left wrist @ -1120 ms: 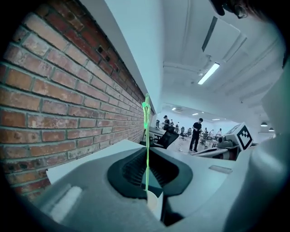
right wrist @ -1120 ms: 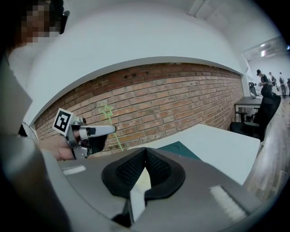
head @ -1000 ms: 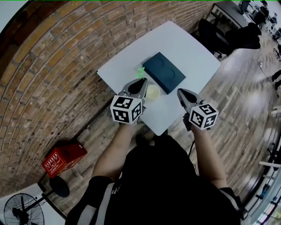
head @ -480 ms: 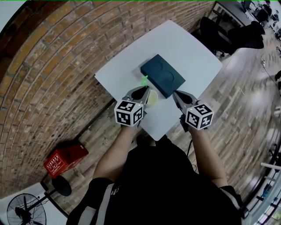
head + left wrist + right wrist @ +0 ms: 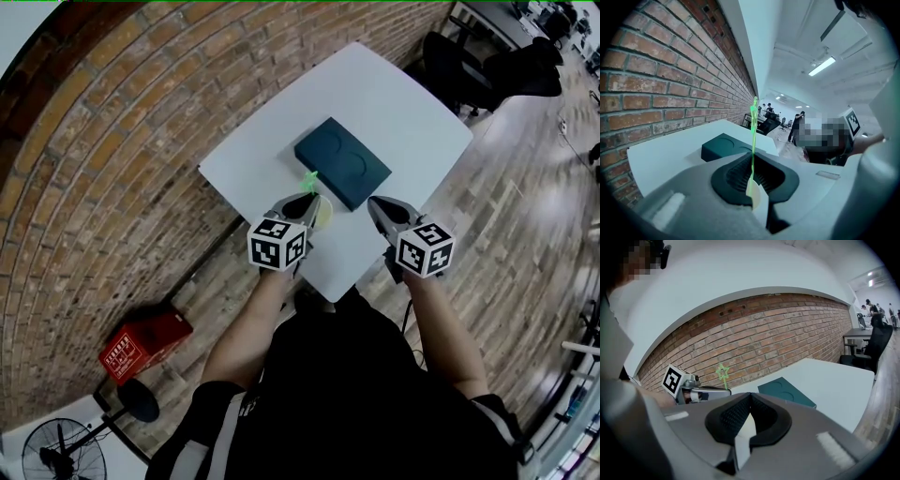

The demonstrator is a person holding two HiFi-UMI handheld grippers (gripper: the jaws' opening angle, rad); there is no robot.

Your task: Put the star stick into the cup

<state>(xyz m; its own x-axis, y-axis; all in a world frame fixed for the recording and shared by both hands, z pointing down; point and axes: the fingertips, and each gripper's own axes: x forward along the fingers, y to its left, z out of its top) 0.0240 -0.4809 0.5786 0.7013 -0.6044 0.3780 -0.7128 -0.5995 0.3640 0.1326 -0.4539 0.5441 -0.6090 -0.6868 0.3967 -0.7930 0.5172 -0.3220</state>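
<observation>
A thin green star stick (image 5: 753, 136) stands upright between the jaws of my left gripper (image 5: 752, 157), which is shut on its lower end. In the head view the star (image 5: 309, 178) sits just above the left gripper (image 5: 309, 199), over the pale cup (image 5: 325, 214). The cup stands on the white table (image 5: 394, 103) and is half hidden by that gripper. My right gripper (image 5: 372, 201) hovers to the right of the cup, shut and empty. The right gripper view shows its closed jaws (image 5: 750, 395) and the star (image 5: 723, 371) above the left gripper.
A dark teal box (image 5: 342, 164) with two round recesses lies on the table just behind the cup. A brick wall (image 5: 122, 141) runs along the table's left. A red case (image 5: 145, 342) and a fan (image 5: 56, 455) stand on the floor; black chairs (image 5: 487, 75) at far right.
My left gripper has sunk with the star stick, bringing the star closer to the cup and the teal box. The right gripper has drifted slightly left toward the cup.
</observation>
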